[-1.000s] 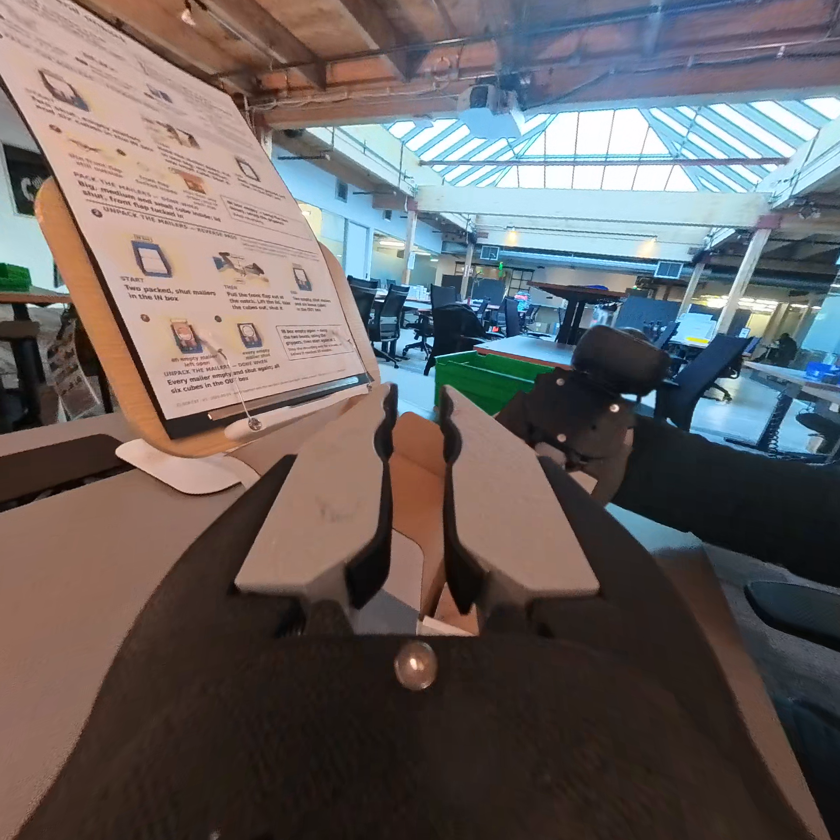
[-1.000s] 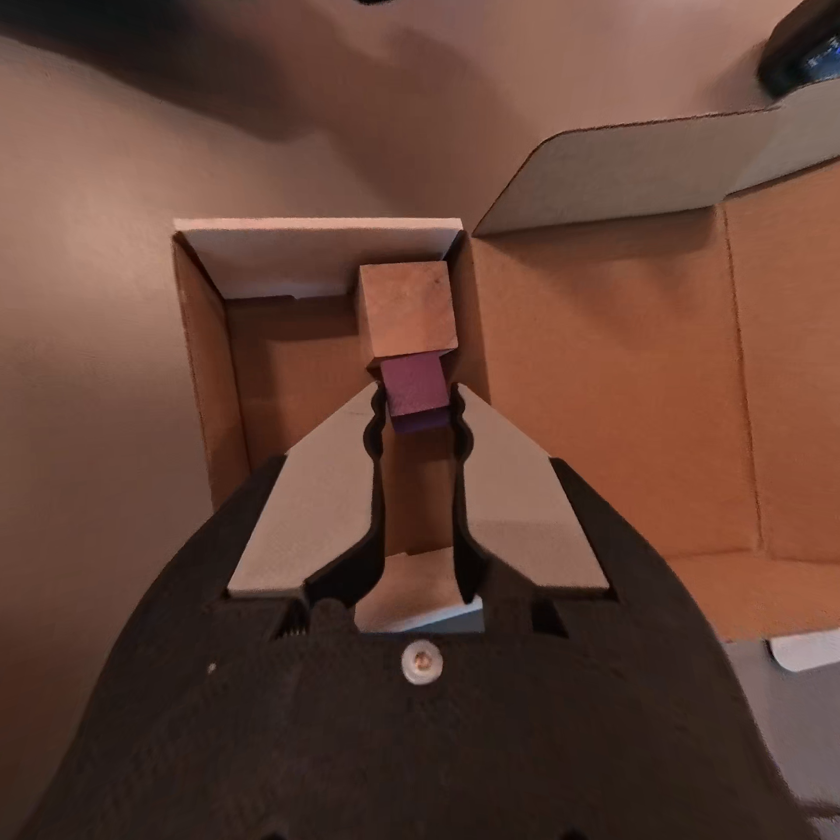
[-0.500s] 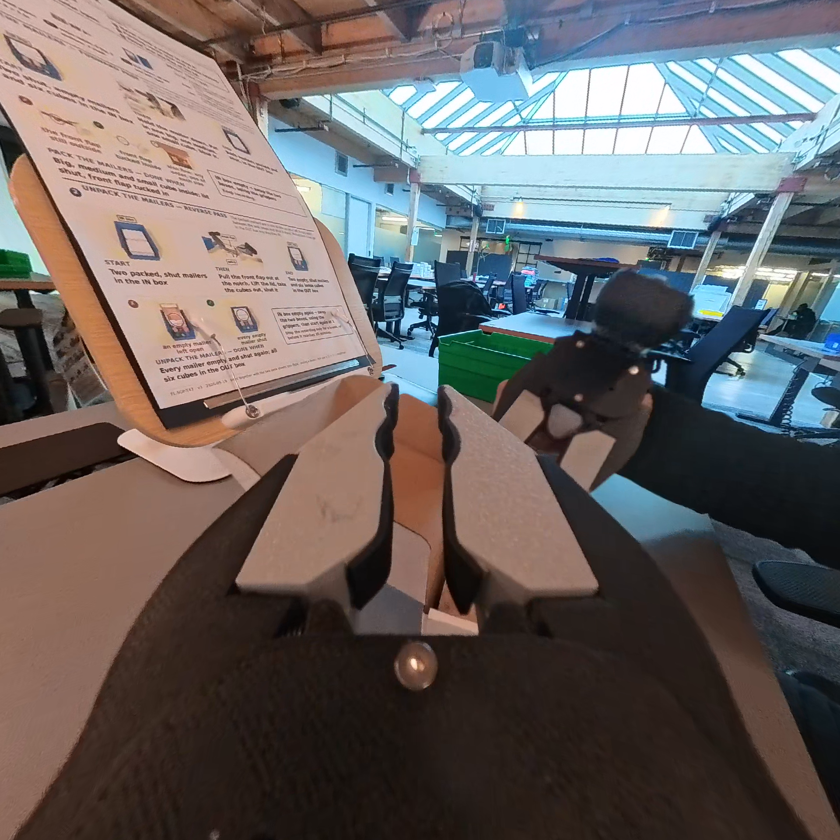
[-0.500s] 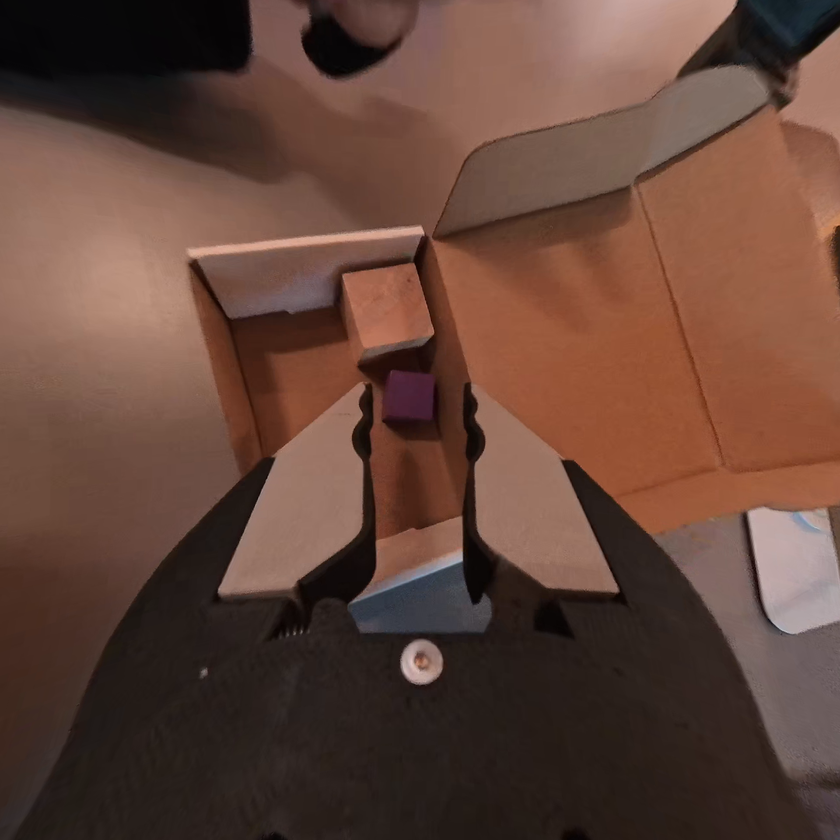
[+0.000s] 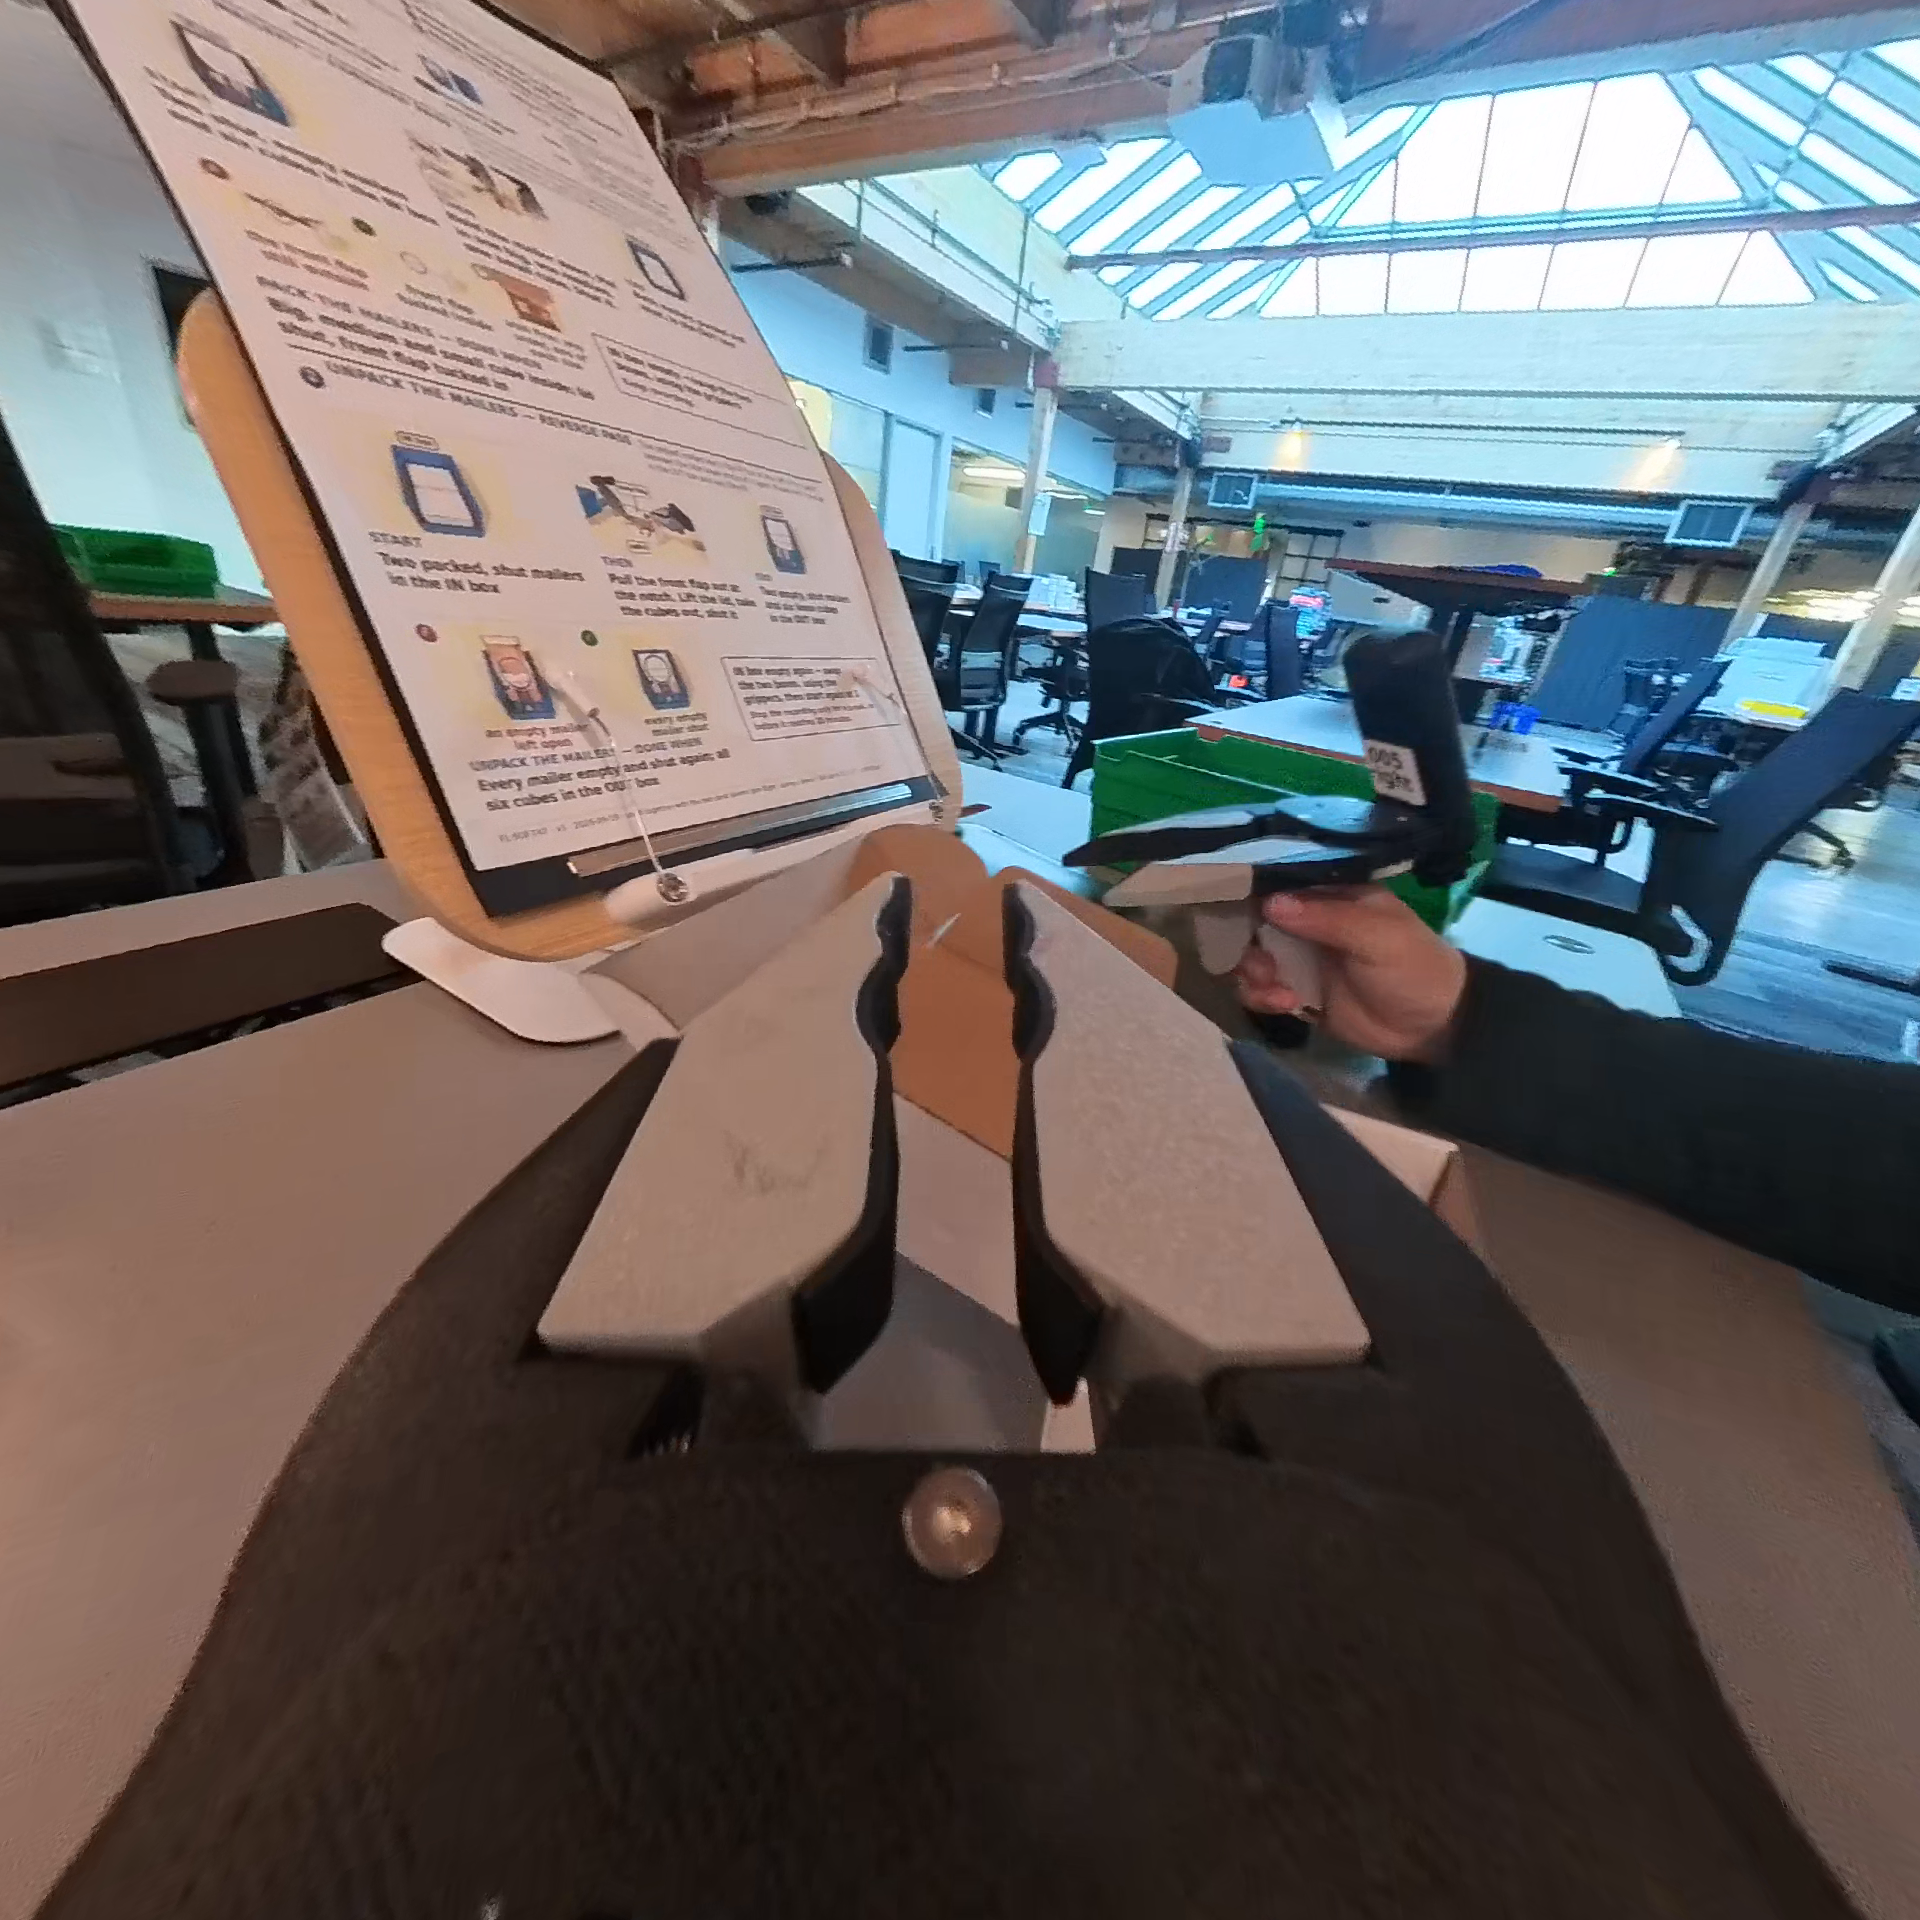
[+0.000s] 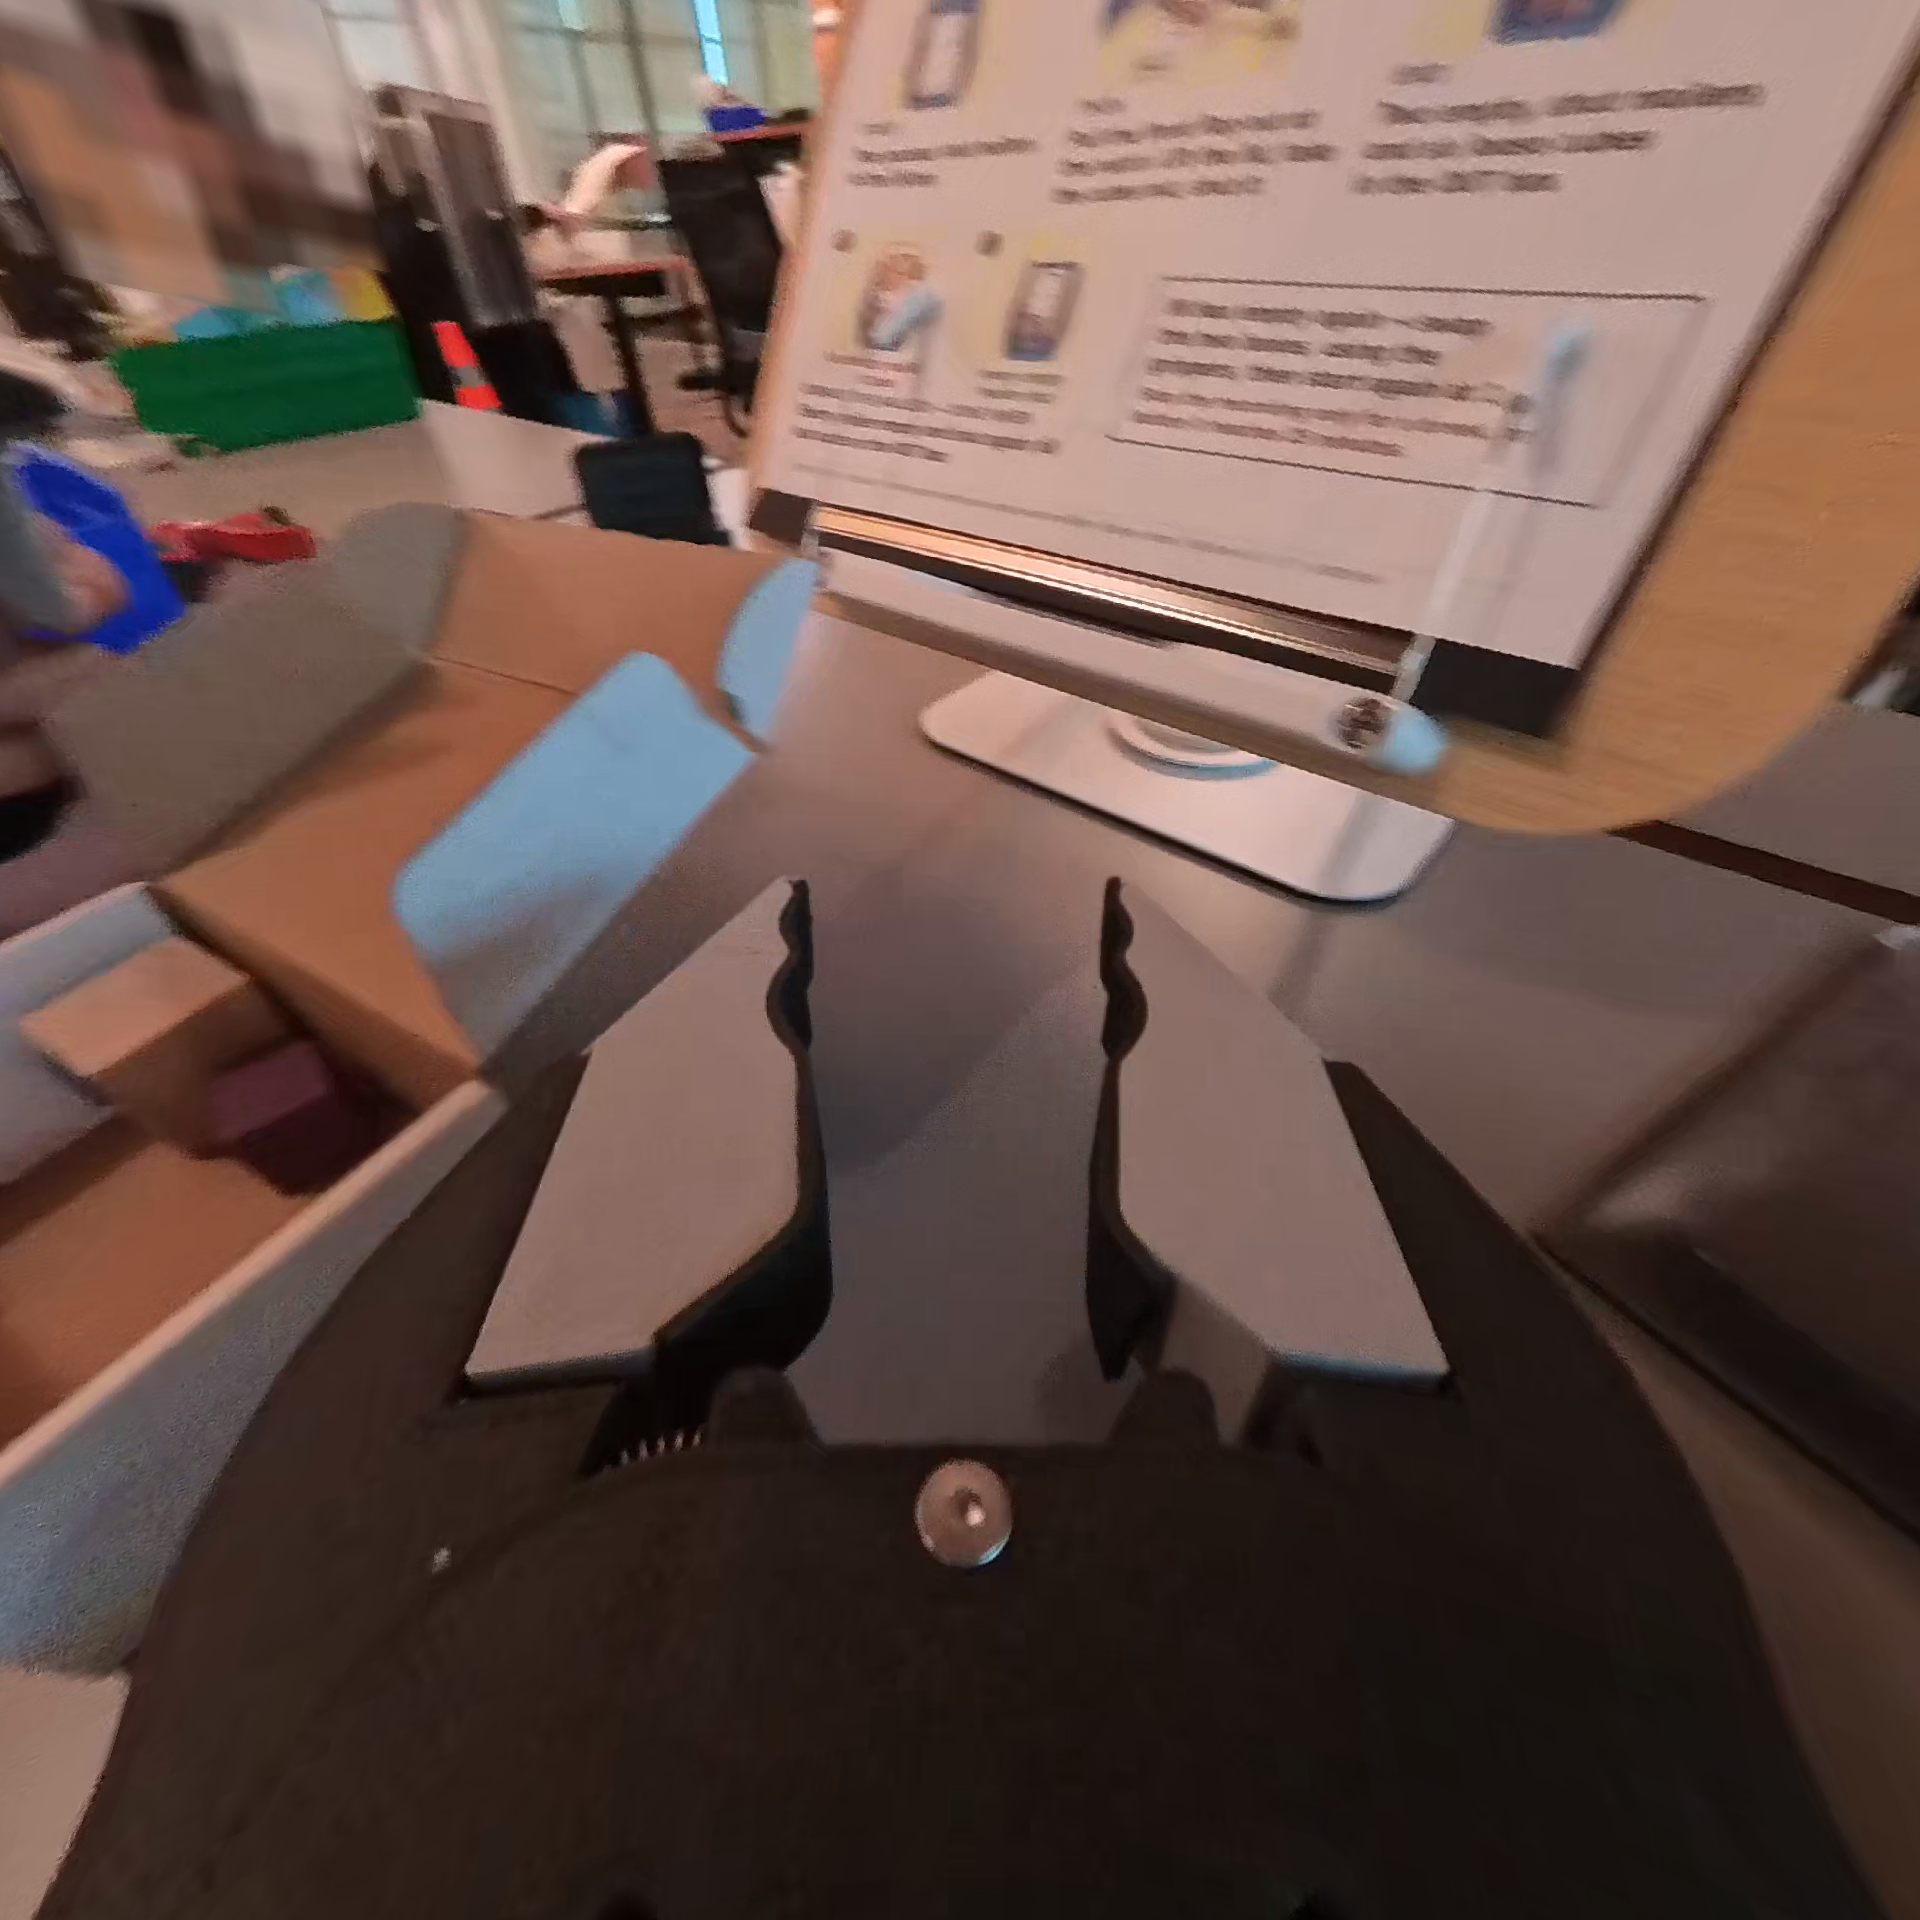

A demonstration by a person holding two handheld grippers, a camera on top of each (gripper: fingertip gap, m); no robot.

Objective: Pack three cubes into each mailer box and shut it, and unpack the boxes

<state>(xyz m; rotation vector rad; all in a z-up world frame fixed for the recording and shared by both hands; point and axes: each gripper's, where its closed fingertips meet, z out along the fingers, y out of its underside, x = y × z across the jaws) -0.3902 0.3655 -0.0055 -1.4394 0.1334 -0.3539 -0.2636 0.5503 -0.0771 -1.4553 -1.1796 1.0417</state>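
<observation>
We hold the left hand-held gripper (image 5: 951, 930) low and level over the near edge of the mailer box (image 6: 312, 914), its jaws narrow with only a slim gap and nothing between them that we can make out; we judge it sits there to steady the box or wait by the brown flap (image 5: 940, 997) standing just ahead of its tips. The right hand-held gripper (image 6: 951, 935) hangs beside the box over the bare grey counter (image 6: 1039, 831), jaws spread fairly wide and empty, which we read as a pose ready for fetching another piece. Inside the box, at the left of the right wrist view, a wooden cube (image 6: 145, 1023) touches a smaller purple cube (image 6: 275, 1091), tucked toward one wall so room stays for a third. The lid lies folded back, its pale flaps (image 6: 571, 821) up and clear of the opening. The instruction sheet on its stand (image 6: 1299, 312) faces us from behind the box
</observation>
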